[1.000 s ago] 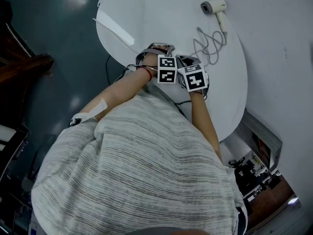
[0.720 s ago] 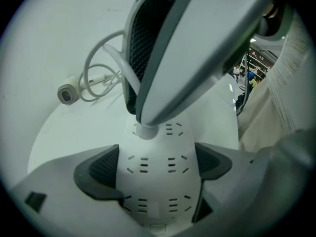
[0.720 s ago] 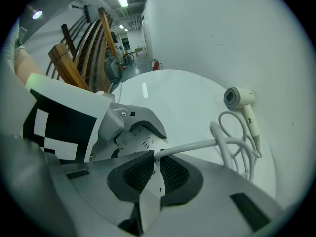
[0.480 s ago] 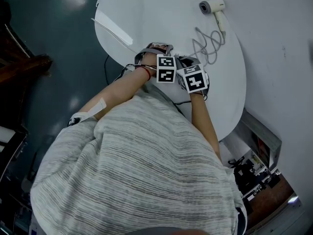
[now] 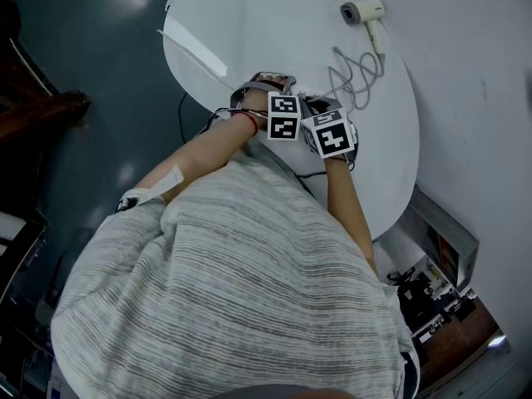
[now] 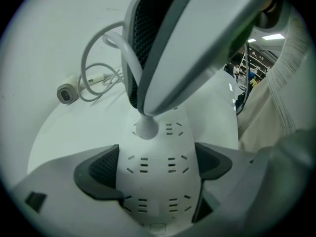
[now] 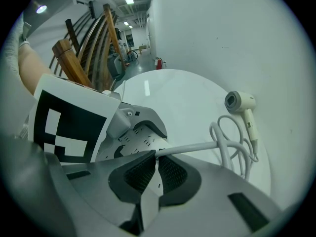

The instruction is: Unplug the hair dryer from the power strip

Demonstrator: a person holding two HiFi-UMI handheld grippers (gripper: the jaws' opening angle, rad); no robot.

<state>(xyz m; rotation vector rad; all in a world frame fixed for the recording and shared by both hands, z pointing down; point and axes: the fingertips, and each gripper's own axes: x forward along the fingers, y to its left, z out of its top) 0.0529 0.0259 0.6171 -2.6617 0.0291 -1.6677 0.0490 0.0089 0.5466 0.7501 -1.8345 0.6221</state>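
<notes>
Closing just now, the right gripper (image 7: 154,157) fingers pinch the plug (image 6: 146,128). The left gripper (image 6: 156,162) fingers clamp the power strip (image 6: 157,196). Next likely calls for a straight pull.

Power strip (image 6: 159,147) clamped between the jaws of the left gripper (image 6: 155,166), right gripper (image 6: 142,107) over its plug (image 6: 146,129), hair dryer (image 6: 66,94) beyond.

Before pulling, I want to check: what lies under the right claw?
The white power strip, clamped in the left claw. The right claw, whose jaws have just been closing, pinches the plug; its prongs and socket are covered.
</notes>
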